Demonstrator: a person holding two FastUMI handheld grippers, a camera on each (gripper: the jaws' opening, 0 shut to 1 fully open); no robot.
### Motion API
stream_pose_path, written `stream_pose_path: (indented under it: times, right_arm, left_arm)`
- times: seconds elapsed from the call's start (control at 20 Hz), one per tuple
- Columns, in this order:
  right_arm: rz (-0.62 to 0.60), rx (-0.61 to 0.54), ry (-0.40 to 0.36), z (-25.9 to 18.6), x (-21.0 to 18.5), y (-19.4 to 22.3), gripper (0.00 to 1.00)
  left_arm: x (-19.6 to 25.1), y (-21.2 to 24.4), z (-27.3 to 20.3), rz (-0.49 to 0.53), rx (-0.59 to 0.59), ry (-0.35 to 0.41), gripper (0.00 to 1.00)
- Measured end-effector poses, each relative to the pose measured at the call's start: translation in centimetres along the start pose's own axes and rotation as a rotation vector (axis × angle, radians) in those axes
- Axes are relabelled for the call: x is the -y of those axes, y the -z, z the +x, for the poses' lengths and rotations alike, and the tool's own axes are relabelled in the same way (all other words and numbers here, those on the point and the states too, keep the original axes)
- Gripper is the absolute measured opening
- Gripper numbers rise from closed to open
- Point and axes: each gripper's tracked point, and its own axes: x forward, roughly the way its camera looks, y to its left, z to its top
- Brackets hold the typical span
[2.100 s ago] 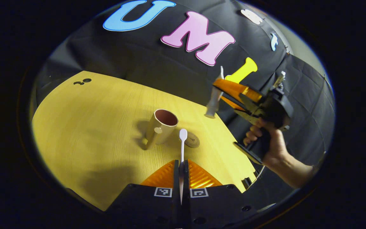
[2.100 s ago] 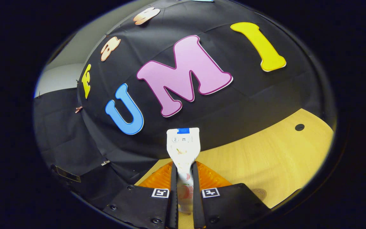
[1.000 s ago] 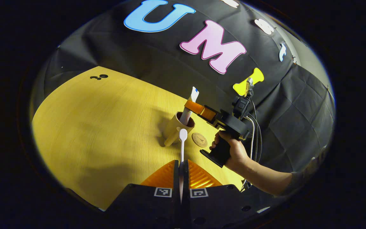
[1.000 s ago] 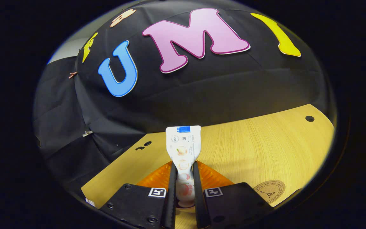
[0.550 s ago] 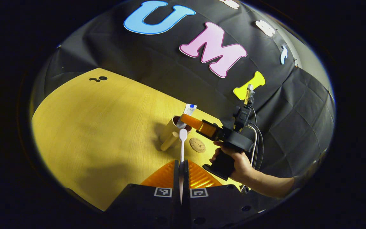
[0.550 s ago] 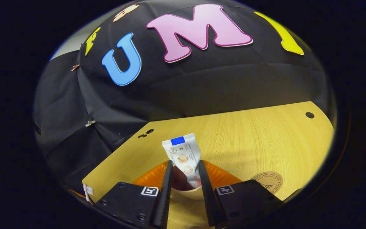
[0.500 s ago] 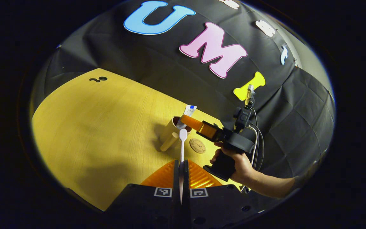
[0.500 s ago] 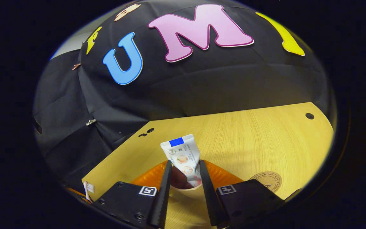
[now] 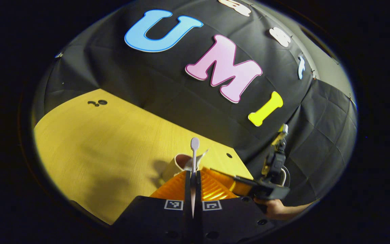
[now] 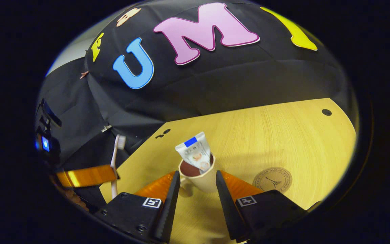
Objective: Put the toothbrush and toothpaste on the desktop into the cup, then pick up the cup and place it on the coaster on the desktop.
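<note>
**Tongs: left pair pinching toothbrush, right pair spread at the cup**

Left tongs [image 9: 193,176] pressed together on the handle of the thin white plastic toothbrush [image 9: 194,152], which sticks straight out ahead of them, above the cup. Right tongs [image 10: 195,189] spread wide, gripping nothing, with the beige plastic cup [image 10: 200,176] just ahead between the jaw tips; contact not visible.

White toothpaste tube with a blue end band [image 10: 196,154] sits in the cup, leaning, crimped end up. Cup stands upright on the yellow wood-grain surface [image 10: 283,142], toward its near edge. Round brown printed coaster [image 10: 272,179] lies flat just beside the cup, apart from it. So: paste in cup, brush in the air, cup off the coaster.

Handling, as a judgement: brush is light, stiff and narrow, so it can twist in a pinch; mid-handle hold looks fine. Tube is soft and light. Cup looks light and rigid with a smooth wall, top-heavy with tall items in it, likely to tip if bumped; take it across the body low down, or by the rim.

View differences: right gripper view gives the coaster, the tube's printed face, the cup opening and the brush bristles from the side. Left gripper view gives the brush lined up over the cup [image 9: 181,166], plus the hand [image 9: 276,208] holding the right tongs.
</note>
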Motion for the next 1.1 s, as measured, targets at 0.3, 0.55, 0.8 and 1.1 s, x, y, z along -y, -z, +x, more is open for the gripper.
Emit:
stream_pose_path:
  times: [0.3,0.55,0.8,1.1]
  right_arm:
    - [-0.002,-0.115,-0.026,-5.1,1.6,4.2,0.65]
    - [0.037,-0.170,-0.027,-8.7,2.7,6.8,0.65]
    - [0.072,-0.249,-0.045,-11.9,2.7,10.1,0.65]
    - [0.095,-0.284,-0.028,-14.1,4.1,11.9,0.65]
  left_arm:
    - [0.9,-5.6,4.6,-0.019,0.199,0.019,0.06]
    - [0.7,-8.8,7.4,0.012,0.340,0.027,0.06]
    - [-0.1,-8.5,11.4,0.089,0.370,-0.004,0.06]
    - [-1.9,-5.0,16.1,0.190,0.315,-0.063,0.06]
